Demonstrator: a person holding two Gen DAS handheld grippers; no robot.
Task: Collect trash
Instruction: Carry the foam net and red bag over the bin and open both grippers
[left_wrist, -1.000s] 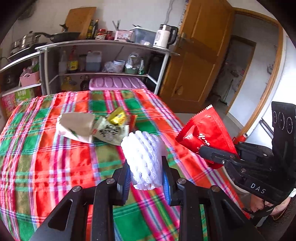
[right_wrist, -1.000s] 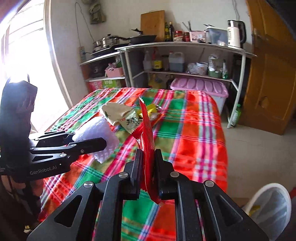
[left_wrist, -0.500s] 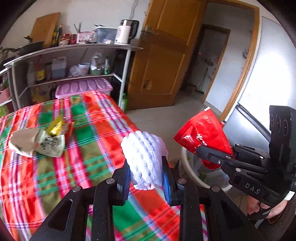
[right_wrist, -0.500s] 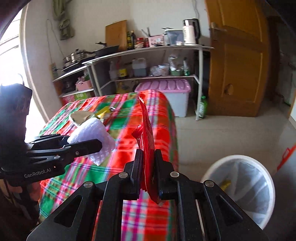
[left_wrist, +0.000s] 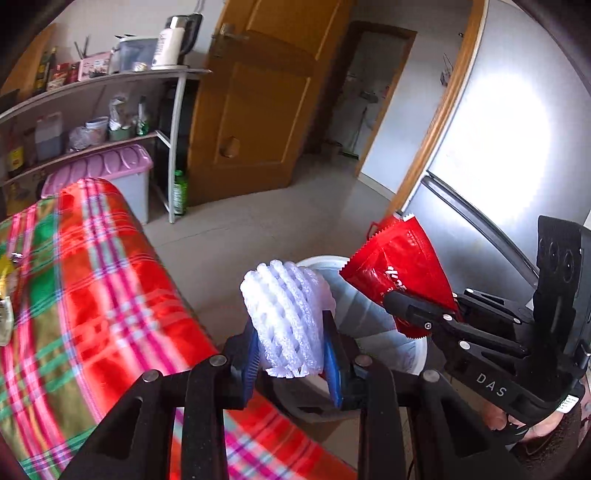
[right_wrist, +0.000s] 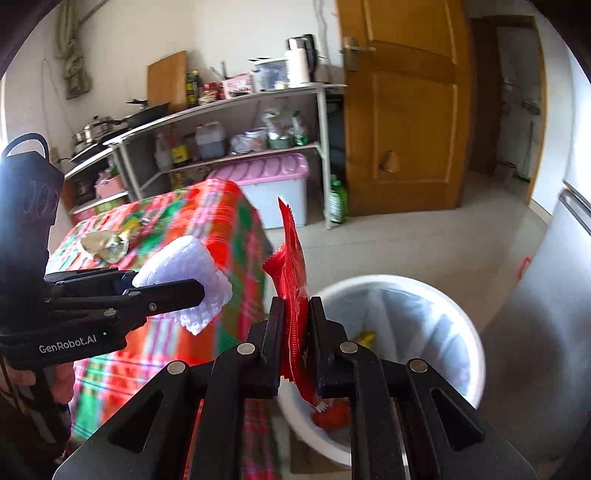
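My left gripper (left_wrist: 291, 350) is shut on a white foam fruit net (left_wrist: 286, 314), also seen in the right wrist view (right_wrist: 184, 266). My right gripper (right_wrist: 297, 325) is shut on a red snack wrapper (right_wrist: 293, 280), which also shows in the left wrist view (left_wrist: 399, 273). Both are held in the air beside the table's edge, near a white trash bin (right_wrist: 458, 332) with a clear liner and some trash inside. The bin is partly hidden behind the net and wrapper in the left wrist view (left_wrist: 369, 317).
The table with a red-green plaid cloth (right_wrist: 184, 221) still carries several wrappers (right_wrist: 107, 243). A metal kitchen shelf (right_wrist: 240, 110), a pink-lidded storage box (right_wrist: 273, 184), a green bottle (right_wrist: 338, 201), a wooden door (right_wrist: 402, 110) and a grey fridge (right_wrist: 565, 258) surround the floor space.
Both grippers have swung right, away from the table top and toward the trash bin, each still holding its item. The bin has come closer in view.
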